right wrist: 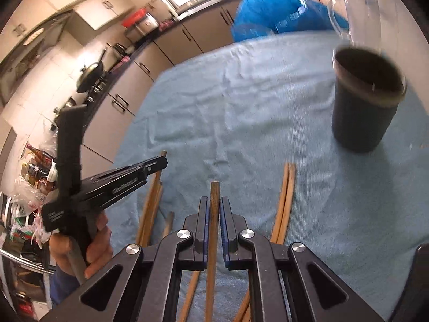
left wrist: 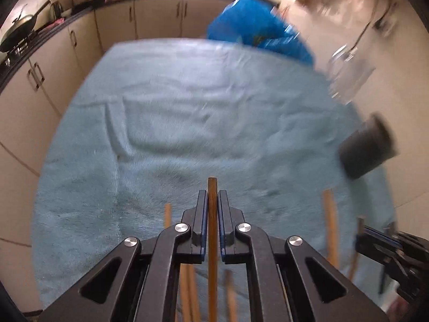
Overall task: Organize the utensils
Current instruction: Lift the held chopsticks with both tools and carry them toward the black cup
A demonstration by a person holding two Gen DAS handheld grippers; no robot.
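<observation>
Each claw, left claw and right claw, is gripping one chopstick; the dark cup looks empty, and several loose chopsticks are lying on the towel-covered counter.

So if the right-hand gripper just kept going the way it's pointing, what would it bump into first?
Probably the blue towel: the right gripper, shut on a chopstick, points down at bare cloth. The dark cup sits off to the right.

Brown wooden chopsticks lie loose on blue towel, near dark upright cup; two lifted off towel.
</observation>
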